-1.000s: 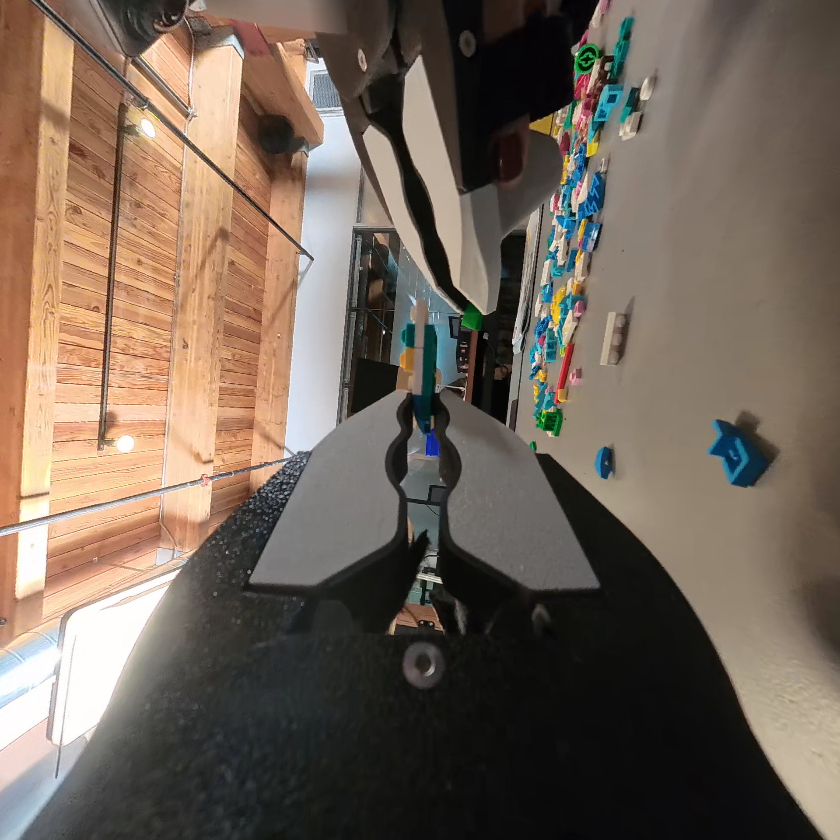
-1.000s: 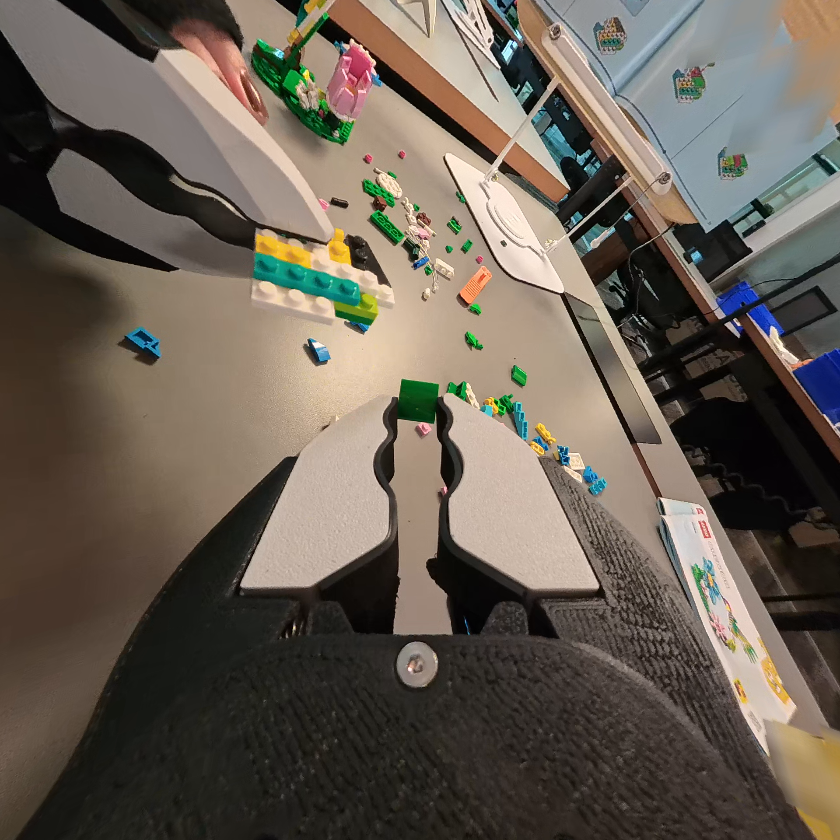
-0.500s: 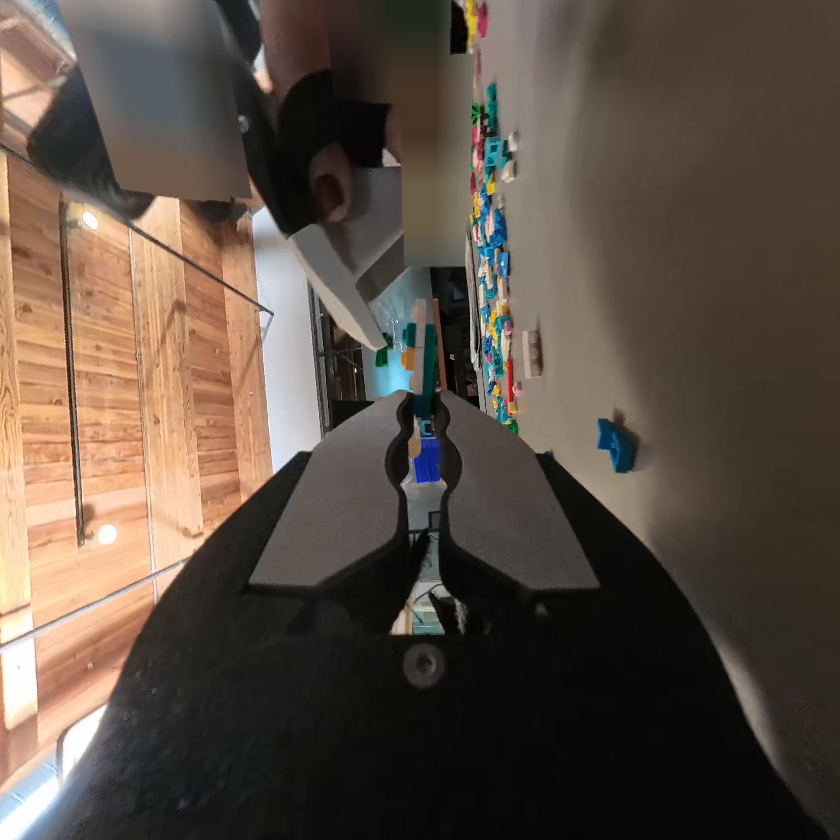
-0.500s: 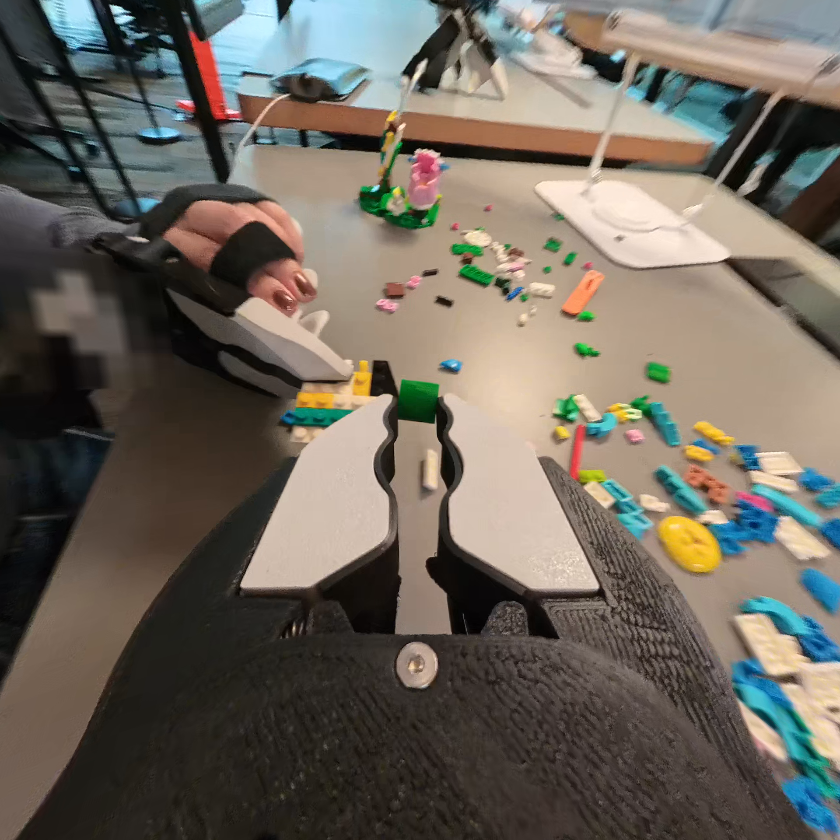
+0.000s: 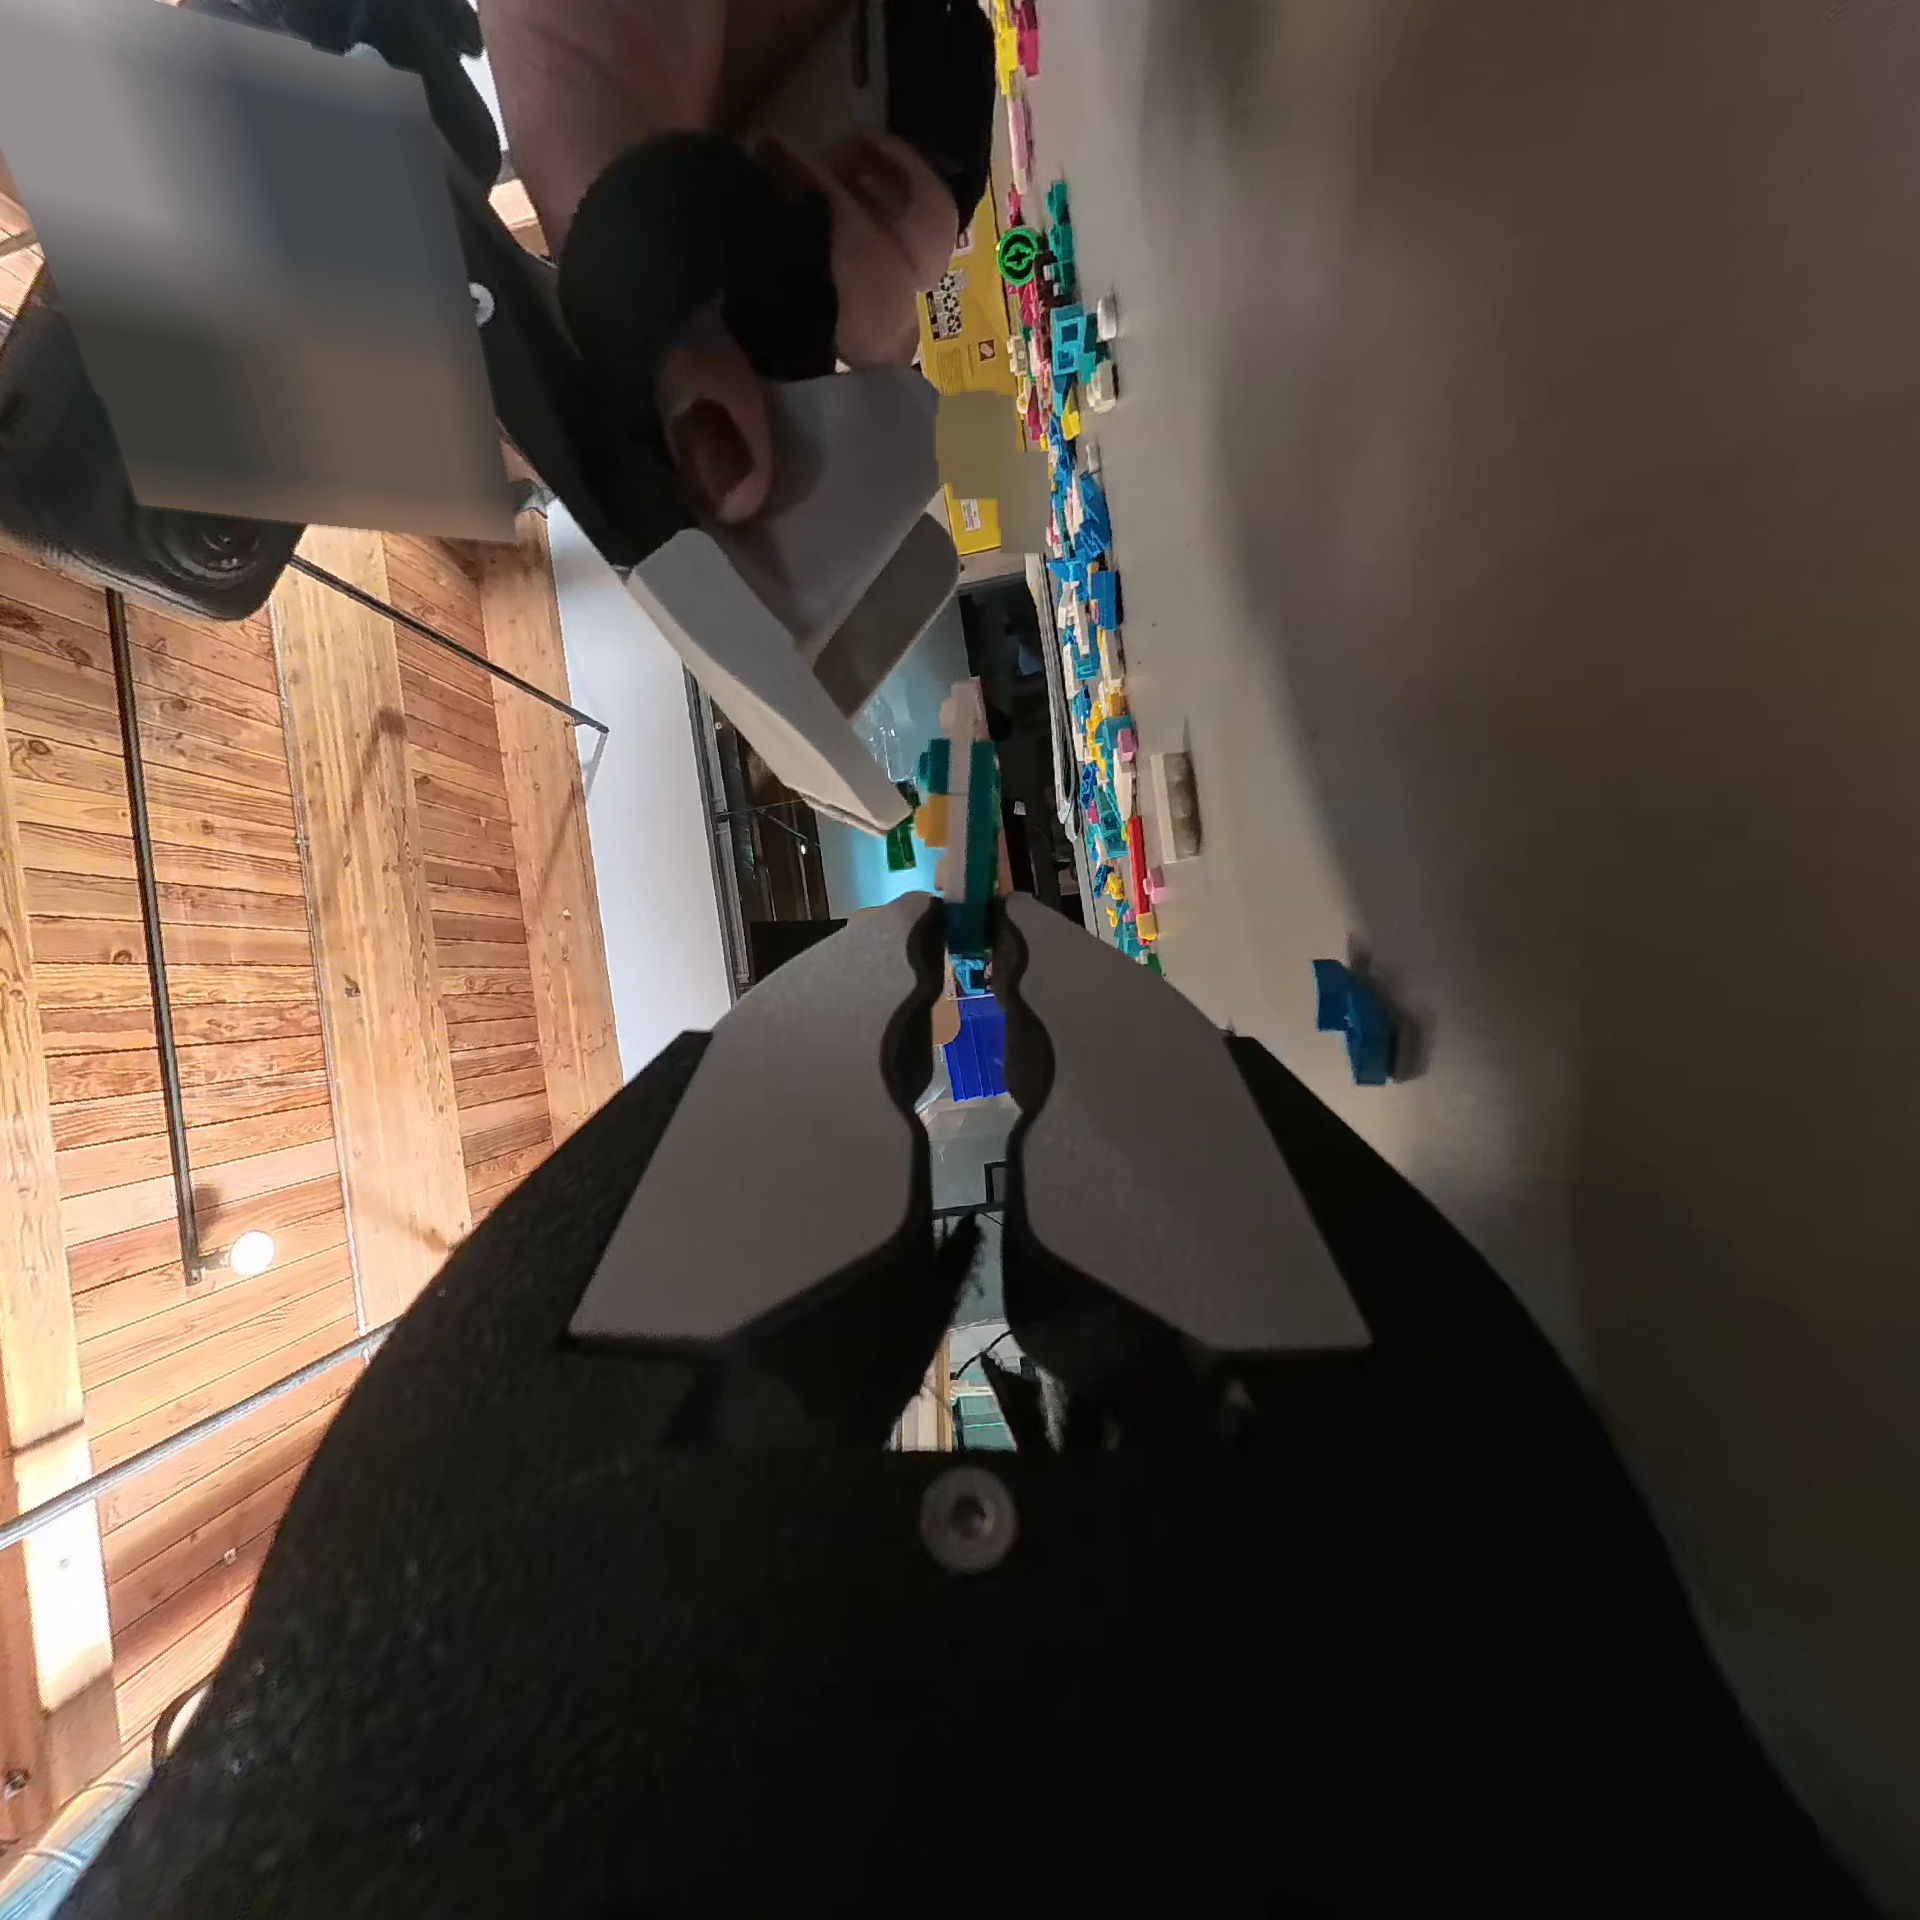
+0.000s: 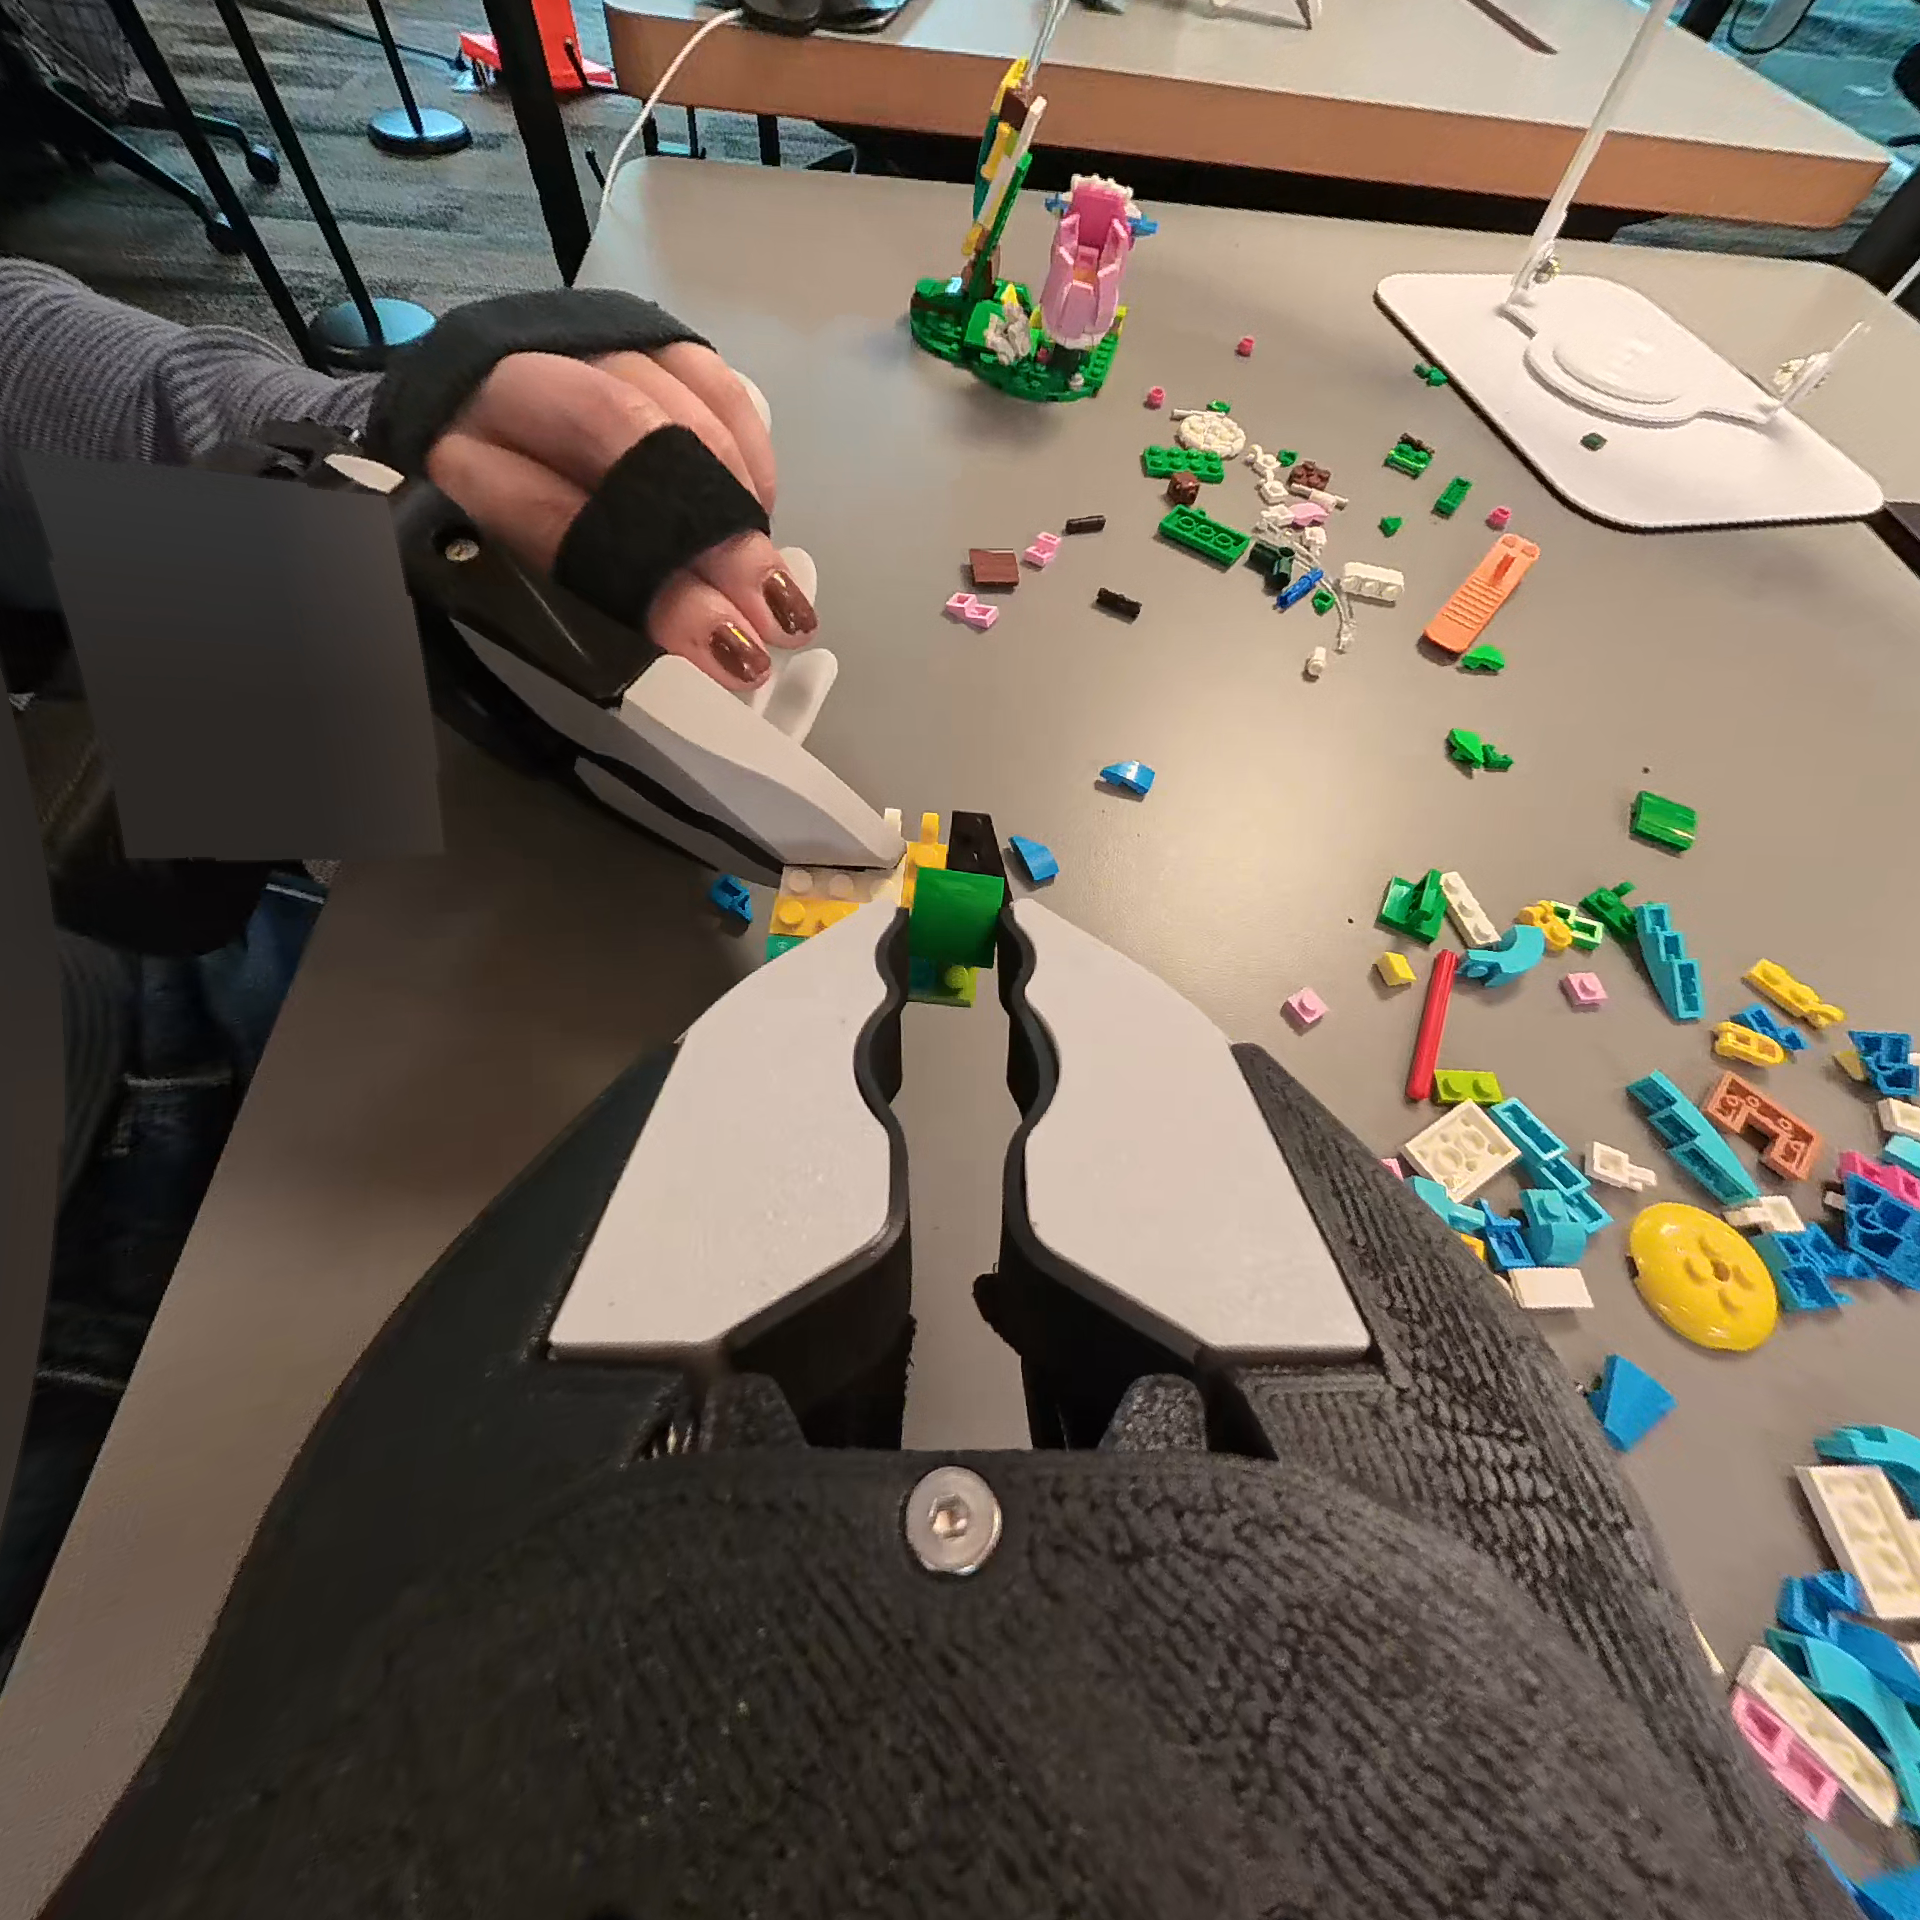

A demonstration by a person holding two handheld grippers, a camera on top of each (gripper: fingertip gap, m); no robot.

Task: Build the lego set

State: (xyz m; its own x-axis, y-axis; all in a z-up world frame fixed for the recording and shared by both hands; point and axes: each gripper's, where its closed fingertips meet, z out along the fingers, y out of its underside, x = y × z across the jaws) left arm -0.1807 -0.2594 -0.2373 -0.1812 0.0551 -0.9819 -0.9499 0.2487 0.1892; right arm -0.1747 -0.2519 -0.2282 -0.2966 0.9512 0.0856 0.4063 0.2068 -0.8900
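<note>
My left gripper [image 5: 974,914] is shut on a flat lego assembly [image 5: 971,821] of teal, white and yellow plates, held edge-on above the grey table. In the right wrist view the left gripper [image 6: 883,852] comes in from the left and holds the same assembly [image 6: 821,899] low over the table. My right gripper [image 6: 951,914] is shut on a green brick [image 6: 954,925], which sits directly over the assembly's near end. In the left wrist view the right gripper [image 5: 883,821] brings the green brick [image 5: 899,847] against the assembly's side. Whether they touch is unclear.
A finished pink flower model [image 6: 1039,312] stands at the back. A white stand base [image 6: 1631,416] and an orange brick separator [image 6: 1481,592] lie at the back right. Many loose bricks and a yellow disc [image 6: 1702,1288] cover the right side. The table edge [image 6: 312,997] is close on the left. My left and right fingertips are right by each other.
My right gripper has swung left and carried the green brick up to the assembly. My left gripper has kept its hold and shifted only a little.
</note>
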